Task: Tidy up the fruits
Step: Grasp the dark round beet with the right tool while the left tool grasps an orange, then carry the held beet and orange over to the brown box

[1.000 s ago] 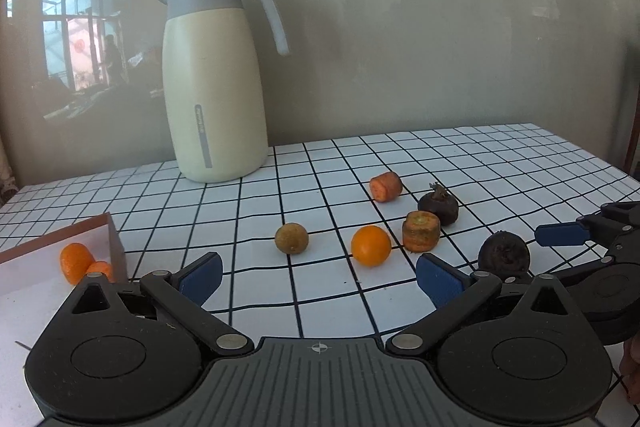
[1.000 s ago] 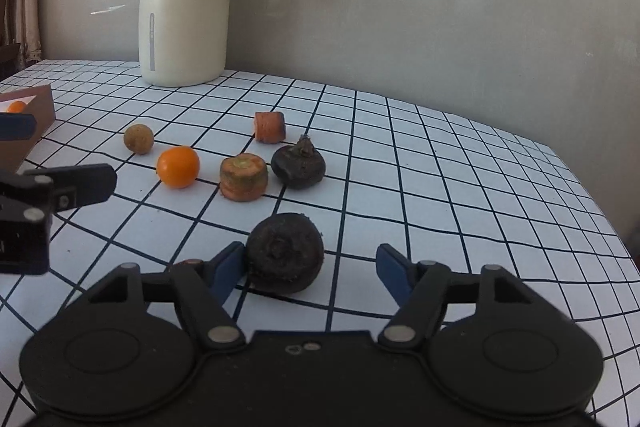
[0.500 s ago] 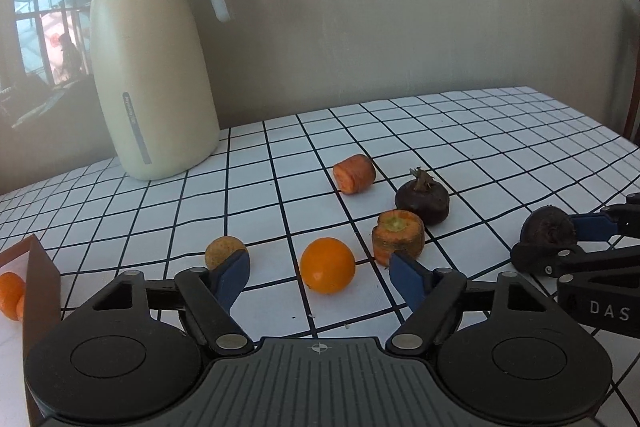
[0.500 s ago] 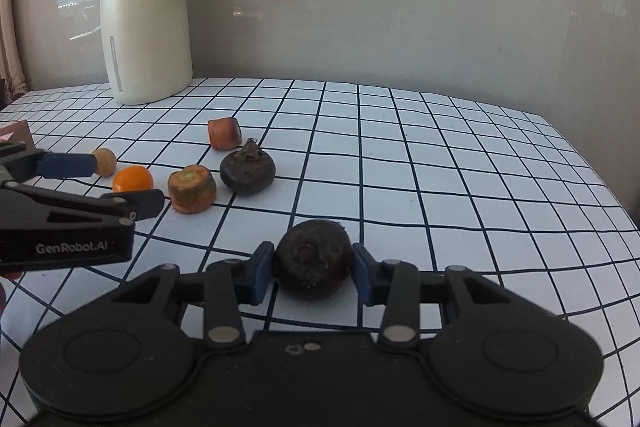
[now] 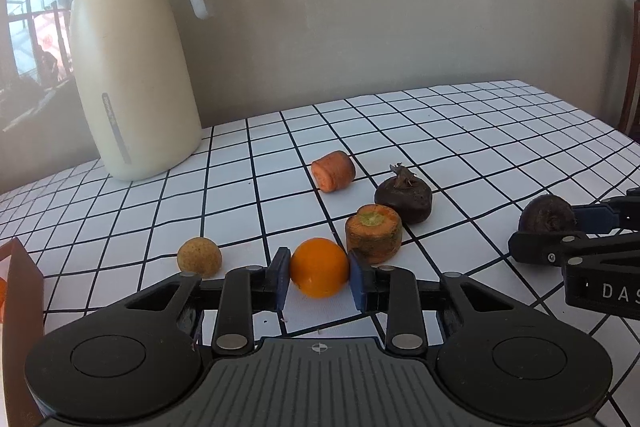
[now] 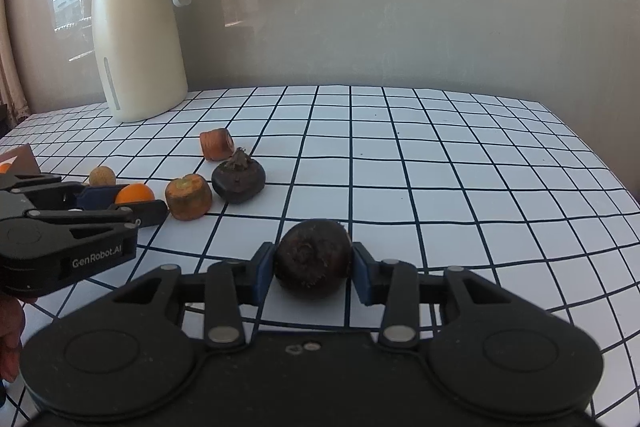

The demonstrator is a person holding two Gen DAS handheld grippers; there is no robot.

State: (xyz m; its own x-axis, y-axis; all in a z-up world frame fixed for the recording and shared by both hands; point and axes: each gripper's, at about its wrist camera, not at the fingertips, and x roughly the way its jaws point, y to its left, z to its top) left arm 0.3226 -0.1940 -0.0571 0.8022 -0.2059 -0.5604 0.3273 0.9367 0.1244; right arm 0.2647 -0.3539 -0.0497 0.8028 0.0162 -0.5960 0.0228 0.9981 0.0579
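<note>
We see a round orange fruit (image 5: pixel 319 267) on the checked cloth, a small tan ball fruit (image 5: pixel 199 256) near its left, and two dark brown bumpy fruits (image 6: pixel 312 258) (image 6: pixel 238 176) further right.

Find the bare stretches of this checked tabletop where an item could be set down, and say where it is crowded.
Free: the wide right side of the table, beyond the dark round fruit in the right gripper; also the strip between the jug and the carrot piece. Crowded: the left cluster around the orange in the left gripper and the carrot stump.
</note>
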